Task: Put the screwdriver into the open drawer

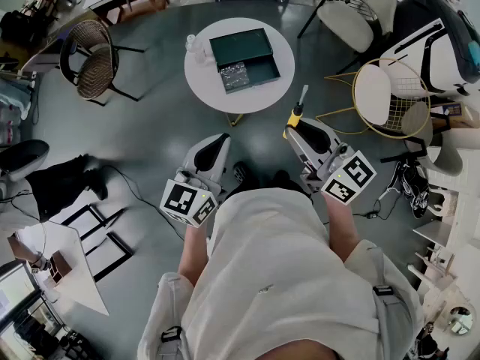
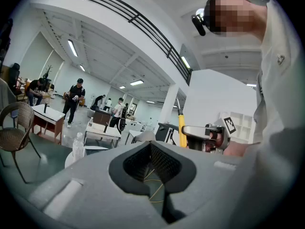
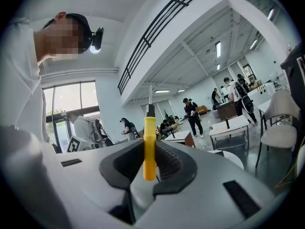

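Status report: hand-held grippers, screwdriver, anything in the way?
Right hand-held gripper shut on screwdriver, shaft up. Left hand-held gripper shut, empty. Drawer open on round table ahead, no obstacle seen.

A round white table (image 1: pixel 201 82) stands far and centre. On it lies a dark green box (image 1: pixel 240 45), with its open drawer (image 1: pixel 264 71) drawn out on the near side. A clear plastic bottle (image 1: pixel 192 46) stands at the table's left edge, just beside the box. Left of the table is a brown wicker chair (image 1: pixel 94 70), and right of it a gold wire chair with a white seat (image 1: pixel 373 92). Nearer than the table, the left gripper (image 1: pixel 220 139) and the right gripper (image 1: pixel 292 129) sit side by side, apart. A yellow-handled screwdriver (image 1: pixel 297 111) is between the right gripper's jaws, its tip toward the table's near right edge.
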Motion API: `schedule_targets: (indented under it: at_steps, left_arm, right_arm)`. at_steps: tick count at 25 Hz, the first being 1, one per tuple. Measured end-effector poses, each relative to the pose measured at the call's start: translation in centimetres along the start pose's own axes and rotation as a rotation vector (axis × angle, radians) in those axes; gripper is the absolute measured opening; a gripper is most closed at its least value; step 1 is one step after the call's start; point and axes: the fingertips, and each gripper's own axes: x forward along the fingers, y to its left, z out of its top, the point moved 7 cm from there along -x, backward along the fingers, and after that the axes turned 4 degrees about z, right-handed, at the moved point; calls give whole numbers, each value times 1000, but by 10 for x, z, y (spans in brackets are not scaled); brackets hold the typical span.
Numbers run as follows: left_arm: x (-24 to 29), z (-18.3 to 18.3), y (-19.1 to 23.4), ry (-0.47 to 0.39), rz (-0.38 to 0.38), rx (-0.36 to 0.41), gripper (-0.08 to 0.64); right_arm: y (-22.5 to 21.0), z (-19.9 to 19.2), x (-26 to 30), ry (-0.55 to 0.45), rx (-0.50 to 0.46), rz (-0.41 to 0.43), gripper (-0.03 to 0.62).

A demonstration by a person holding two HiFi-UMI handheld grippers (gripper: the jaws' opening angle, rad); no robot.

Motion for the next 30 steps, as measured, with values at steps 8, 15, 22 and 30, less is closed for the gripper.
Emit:
schedule_targets:
  at_steps: [8, 15, 22, 30]
  left_arm:
    - [0, -2, -3, 12, 8, 16, 11]
    - [-4, -7, -6, 21, -3, 12, 11]
    - [-3, -15, -7, 45, -8, -8, 11]
    - [15, -15, -5, 67, 13, -16, 11]
  right_arm:
    - [2, -5, 1, 19, -6, 18, 77]
    - [7, -12, 1, 27, 3, 4, 78]
    - [1, -16, -14, -8, 46, -39, 78]
    - [-22, -10, -12, -22, 95, -11, 78]
